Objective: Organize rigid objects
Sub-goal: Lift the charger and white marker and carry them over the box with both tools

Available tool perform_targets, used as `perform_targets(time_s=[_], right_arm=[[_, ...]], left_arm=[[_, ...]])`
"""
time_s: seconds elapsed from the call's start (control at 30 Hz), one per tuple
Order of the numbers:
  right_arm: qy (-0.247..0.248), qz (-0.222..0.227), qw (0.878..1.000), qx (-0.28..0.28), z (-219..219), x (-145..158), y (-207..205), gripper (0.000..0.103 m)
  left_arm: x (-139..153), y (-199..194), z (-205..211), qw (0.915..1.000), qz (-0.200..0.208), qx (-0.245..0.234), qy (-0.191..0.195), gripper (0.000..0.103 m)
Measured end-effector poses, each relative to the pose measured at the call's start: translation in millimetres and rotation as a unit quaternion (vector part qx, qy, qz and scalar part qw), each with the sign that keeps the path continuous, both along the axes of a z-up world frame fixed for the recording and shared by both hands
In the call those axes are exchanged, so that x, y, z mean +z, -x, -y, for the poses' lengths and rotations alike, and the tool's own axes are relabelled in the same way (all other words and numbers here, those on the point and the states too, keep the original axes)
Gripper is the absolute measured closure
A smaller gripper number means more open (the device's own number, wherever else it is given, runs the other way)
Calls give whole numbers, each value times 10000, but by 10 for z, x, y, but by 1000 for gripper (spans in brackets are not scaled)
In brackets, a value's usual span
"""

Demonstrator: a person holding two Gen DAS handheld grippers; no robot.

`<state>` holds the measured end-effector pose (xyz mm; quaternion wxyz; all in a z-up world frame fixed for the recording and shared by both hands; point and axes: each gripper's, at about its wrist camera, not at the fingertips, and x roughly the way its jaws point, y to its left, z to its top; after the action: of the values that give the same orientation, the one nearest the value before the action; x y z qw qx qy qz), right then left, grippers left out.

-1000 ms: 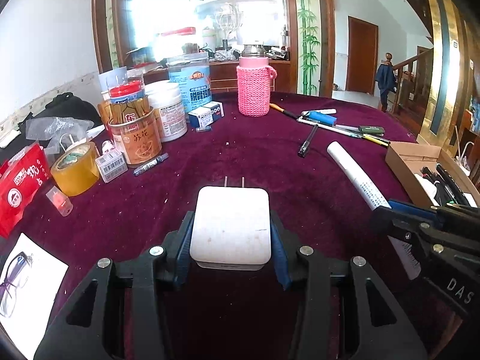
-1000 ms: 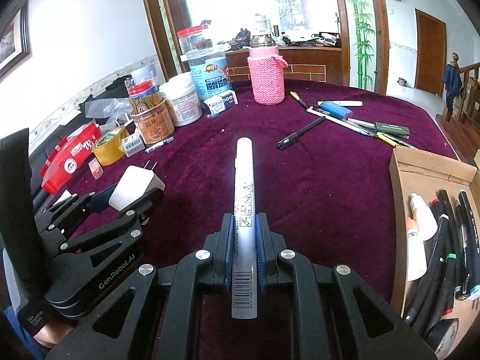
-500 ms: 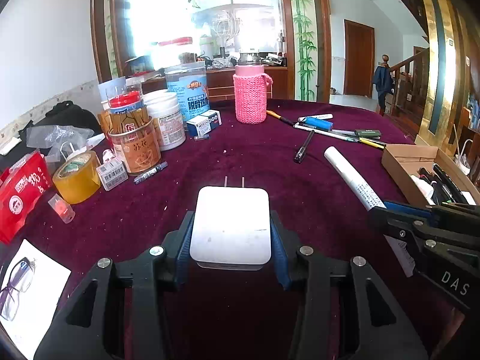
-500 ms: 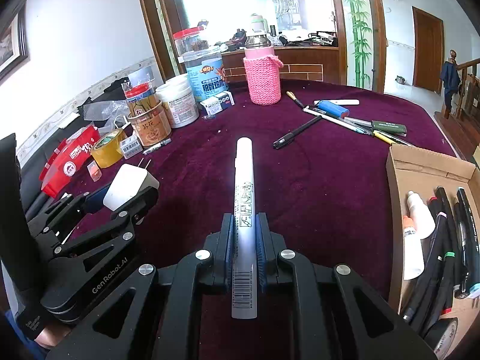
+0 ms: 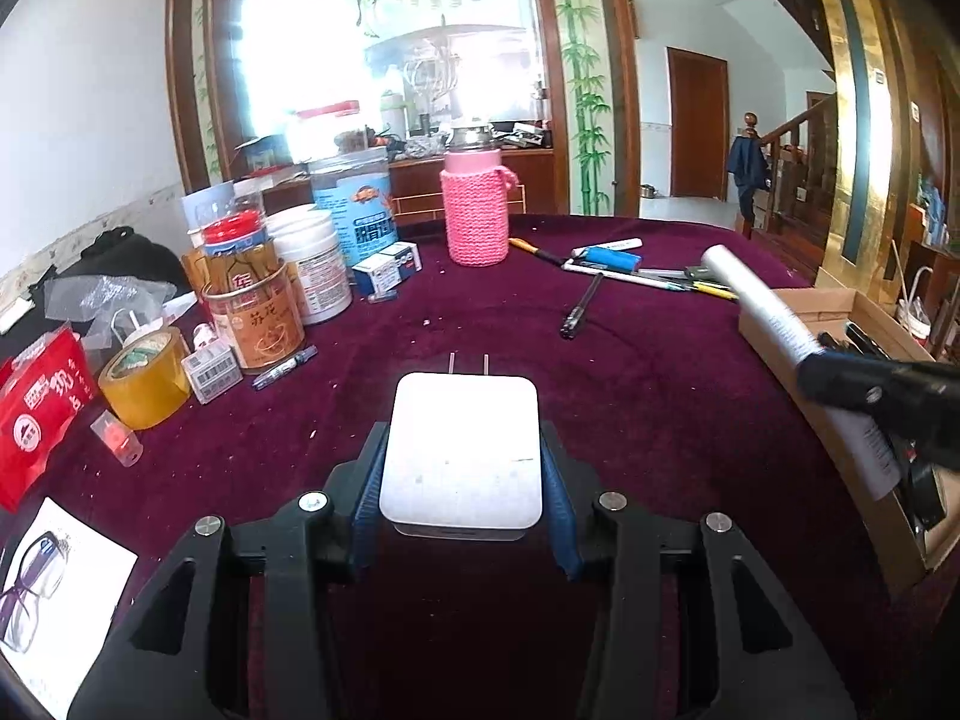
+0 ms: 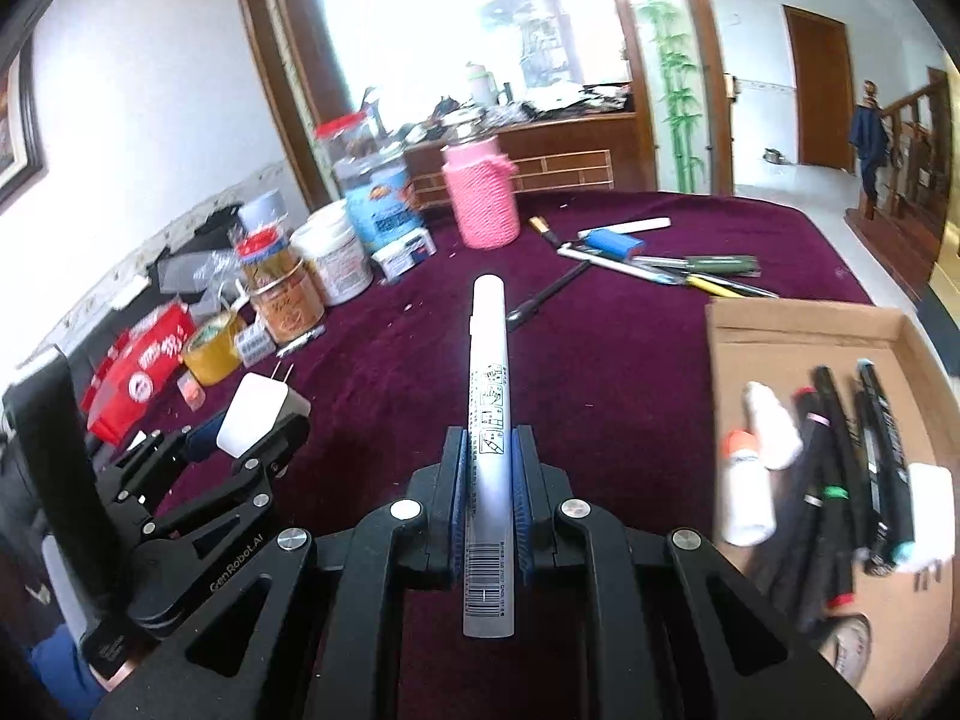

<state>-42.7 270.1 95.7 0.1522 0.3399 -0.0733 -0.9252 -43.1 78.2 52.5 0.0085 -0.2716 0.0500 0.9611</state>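
— Burgundy velvet covers the table (image 5: 630,396), and clutter runs along its left side: a red packet (image 5: 36,408), a roll of yellow tape (image 5: 144,375), tins and jars, then a pink knitted bottle (image 5: 477,213) further back.

— And the grippers?

— The left hand-held gripper (image 5: 459,474) is clamped on a white plug adapter (image 5: 461,453), its prongs pointing forward, held above the cloth. To its right, the right hand-held gripper (image 6: 489,480) is closed tight around a white marker (image 6: 489,420), gripped near the barcode end so most of the barrel sticks out ahead.

— Where should they go?

— Likely the cardboard box (image 6: 798,330) at the far right, which already holds pens and two small white bottles (image 6: 756,480). The marker looks closest to it.

— What could go wrong?

— I'd judge the long overhang risky: swinging right, the marker's tip could catch the box wall and twist in the pads. Dropped from too high, it might roll across the pens or bounce out. The adapter is smooth-sided, so a loosened squeeze could let it slip. The two grippers are also near each other and could collide.
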Motion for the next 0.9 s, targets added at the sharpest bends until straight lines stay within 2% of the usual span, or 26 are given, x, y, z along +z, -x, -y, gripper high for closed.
perform_targets(time_s=[0.33,0.63,0.9], right_arm=[[325,24,9978,-572,-514,-27,-246,90],[425,7,9961,-773,-709,-21,-378,90],[536,-110,9936,-989,-951,40,-457,90]], left_arm=[[47,-123,-158,9996,-164,-188,125,59],[131,-213,-234,9990,-322,-227,229,59],[281,-308,-378,9983,-360,-435,161,59]])
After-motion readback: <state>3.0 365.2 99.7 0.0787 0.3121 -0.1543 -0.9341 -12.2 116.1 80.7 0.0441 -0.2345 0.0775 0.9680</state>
